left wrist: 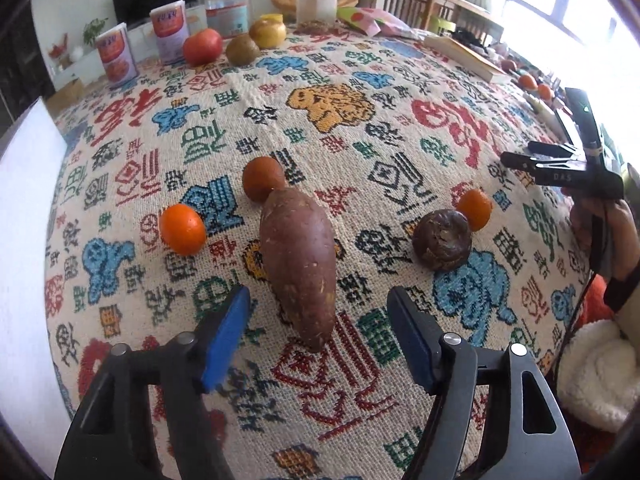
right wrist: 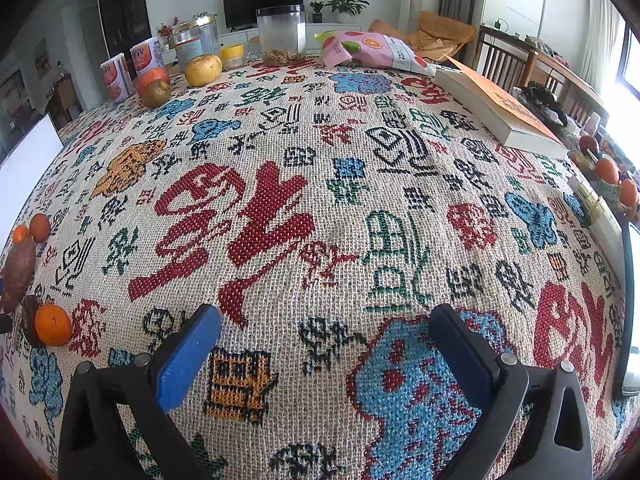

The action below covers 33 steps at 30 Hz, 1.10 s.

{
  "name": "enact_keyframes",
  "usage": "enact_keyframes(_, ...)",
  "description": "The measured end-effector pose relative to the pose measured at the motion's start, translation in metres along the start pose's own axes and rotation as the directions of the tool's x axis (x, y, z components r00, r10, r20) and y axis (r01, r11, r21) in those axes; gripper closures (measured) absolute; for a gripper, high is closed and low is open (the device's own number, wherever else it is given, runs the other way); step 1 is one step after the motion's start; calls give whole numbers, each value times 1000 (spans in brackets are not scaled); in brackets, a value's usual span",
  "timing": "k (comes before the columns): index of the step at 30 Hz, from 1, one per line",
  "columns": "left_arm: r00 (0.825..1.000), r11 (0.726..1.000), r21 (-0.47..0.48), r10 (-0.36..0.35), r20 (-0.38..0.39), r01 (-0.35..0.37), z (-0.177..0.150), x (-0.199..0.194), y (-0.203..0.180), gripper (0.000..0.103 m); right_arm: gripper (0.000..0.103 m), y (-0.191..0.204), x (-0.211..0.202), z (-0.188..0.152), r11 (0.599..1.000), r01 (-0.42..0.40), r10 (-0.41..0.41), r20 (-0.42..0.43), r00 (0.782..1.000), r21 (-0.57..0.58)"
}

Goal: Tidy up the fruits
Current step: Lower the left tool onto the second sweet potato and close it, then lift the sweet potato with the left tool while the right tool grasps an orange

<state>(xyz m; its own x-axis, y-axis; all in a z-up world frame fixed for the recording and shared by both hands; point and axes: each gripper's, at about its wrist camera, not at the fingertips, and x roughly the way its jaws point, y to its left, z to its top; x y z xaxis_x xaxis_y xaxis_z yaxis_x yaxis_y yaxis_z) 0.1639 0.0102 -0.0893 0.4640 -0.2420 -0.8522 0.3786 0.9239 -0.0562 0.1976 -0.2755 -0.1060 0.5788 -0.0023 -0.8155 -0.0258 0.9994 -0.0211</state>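
Left gripper [left wrist: 318,316] angled steeply downward, jaws parted with nothing pressed between the pads. Right gripper [right wrist: 326,344] tilted downward too, jaws spread wide and empty.

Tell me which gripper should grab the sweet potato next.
Left. The sweet potato lies right ahead of the open left gripper; the right gripper faces bare tablecloth.

Sweet potato [left wrist: 298,256] on the tablecloth [left wrist: 400,92], tangerine [left wrist: 182,229] left, passion fruit [left wrist: 442,239] right.

We can read only "DAS" in pale letters on the black right gripper [left wrist: 516,160]; the tins' labels are too blurred.
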Motion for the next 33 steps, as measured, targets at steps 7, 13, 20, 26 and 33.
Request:
enact_keyframes(7, 1000, 982, -188, -19, -25, 14, 19, 26, 18, 46, 0, 0, 0, 0, 1000, 0, 0, 0, 1000, 0)
enact_keyframes(13, 1000, 973, -228, 28, -8, -29, 9, 18, 16, 62, 0, 0, 0, 0, 1000, 0, 0, 0, 1000, 0)
enact_keyframes(20, 996, 975, -202, 94, 5, -91, -24, -13, 14, 62, 0, 0, 0, 0, 1000, -1, 1, 0, 1000, 0)
enact_keyframes(26, 981, 952, -249, 190, 34, -175, -46, -24, 29, 62, 0, 0, 0, 0, 1000, -1, 1, 0, 1000, 1)
enact_keyframes(33, 975, 939, -276, 222, 29, -206, -51, -14, 30, 59, 0, 0, 0, 0, 1000, -1, 1, 0, 1000, 1)
